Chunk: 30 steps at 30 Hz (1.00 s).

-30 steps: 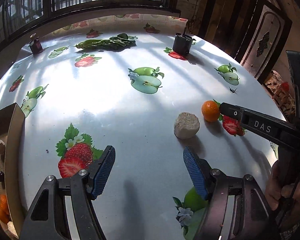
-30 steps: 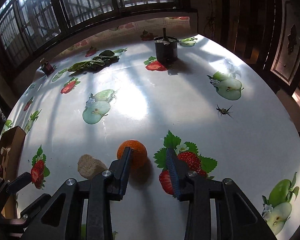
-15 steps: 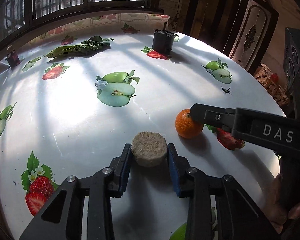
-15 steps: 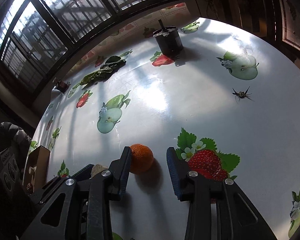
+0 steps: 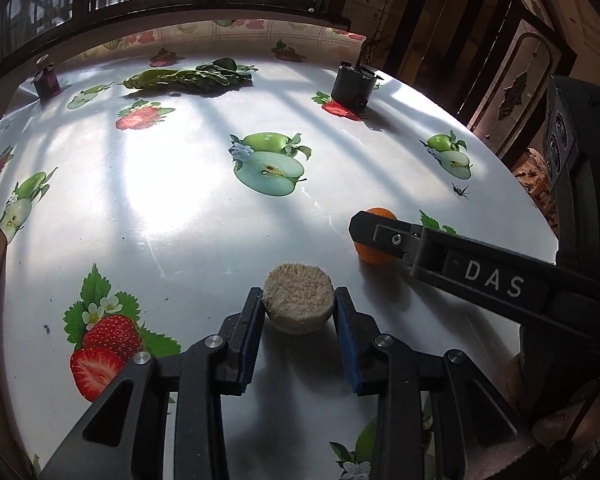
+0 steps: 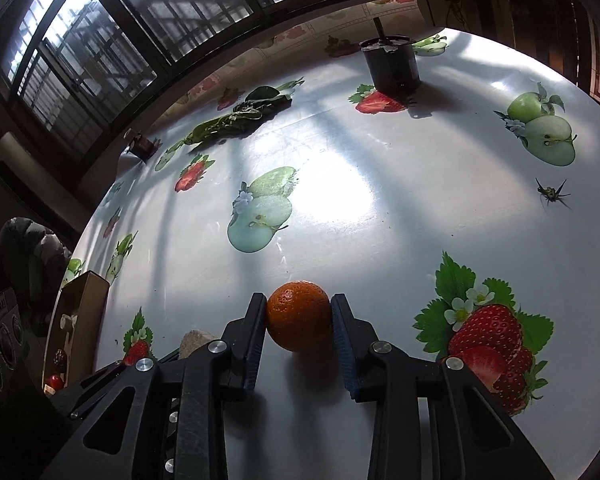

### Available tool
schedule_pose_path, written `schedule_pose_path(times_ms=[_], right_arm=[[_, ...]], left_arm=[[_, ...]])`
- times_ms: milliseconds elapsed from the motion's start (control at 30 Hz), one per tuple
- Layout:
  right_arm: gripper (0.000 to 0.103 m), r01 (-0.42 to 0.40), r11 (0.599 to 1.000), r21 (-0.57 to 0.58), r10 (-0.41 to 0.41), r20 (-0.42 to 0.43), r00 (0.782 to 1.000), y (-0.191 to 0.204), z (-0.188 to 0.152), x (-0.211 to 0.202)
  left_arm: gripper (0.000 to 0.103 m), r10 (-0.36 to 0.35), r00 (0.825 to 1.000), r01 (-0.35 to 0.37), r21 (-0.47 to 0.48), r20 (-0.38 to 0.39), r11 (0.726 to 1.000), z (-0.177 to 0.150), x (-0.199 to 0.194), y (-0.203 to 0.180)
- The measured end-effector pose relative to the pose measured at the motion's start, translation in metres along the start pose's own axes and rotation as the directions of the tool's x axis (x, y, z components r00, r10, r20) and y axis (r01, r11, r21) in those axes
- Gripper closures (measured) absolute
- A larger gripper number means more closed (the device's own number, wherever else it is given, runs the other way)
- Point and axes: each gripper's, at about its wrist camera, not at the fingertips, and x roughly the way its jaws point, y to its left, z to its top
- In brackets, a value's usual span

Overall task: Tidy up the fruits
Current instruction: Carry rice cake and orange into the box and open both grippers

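Sunlight is falling through the barred windows [image 6: 112, 40] across the desk [image 5: 172, 200], whose glossy cloth is carrying printed apples and strawberries. Compared with a second ago, both tools are now closing on their targets. The left tool [image 5: 298, 312], then wide open over bare cloth, is now pinching the pale fibrous chunk [image 5: 298, 304] with both pads touching. The right tool [image 6: 299, 320], then beside the orange [image 6: 299, 316], is now clamping it on the desk. Both pieces are probably about ready for lifting toward the cardboard box [image 6: 82, 312] at the desk's left edge.
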Motion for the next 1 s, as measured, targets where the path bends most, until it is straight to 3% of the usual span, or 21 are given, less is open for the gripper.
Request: schedule_pose_path(times_ms=[267,400,533,700,833,1000], right_arm=[[0.068,-0.028,0.999,-0.041,0.03,0.041,0.999,0.031,-0.006,-0.035],[0.068,-0.085,0.99,-0.113,0.09,0.037,0.995,0.076,-0.015,-0.047],[0.068,-0.166,0.967,-0.196,0.165,-0.02,0.986,0.137,-0.03,-0.039],[0.068,-0.239,0.923,-0.302,0.214,-0.113,0.97,0.214,-0.059,-0.009],[0.068,-0.266,0.894,-0.36,0.218,-0.169,0.961,0.263,-0.079,0.02],[0.068,-0.208,0.862,-0.463,0.145,-0.168,0.975,0.302,-0.098,0.047]], left_arm=[[0.069,0.03,0.996,-0.02,-0.122,0.086,0.992,-0.023,-0.086,0.055],[0.069,0.14,0.982,-0.112,-0.211,0.124,0.971,-0.04,-0.13,0.111],[0.069,0.292,0.95,-0.249,-0.295,0.11,0.923,-0.058,-0.159,0.175],[0.069,0.414,0.909,-0.372,-0.364,0.042,0.854,-0.08,-0.171,0.237],[0.069,0.428,0.904,-0.391,-0.394,0.008,0.832,-0.093,-0.17,0.265],[0.069,0.428,0.904,-0.383,-0.415,0.017,0.825,-0.098,-0.172,0.274]])
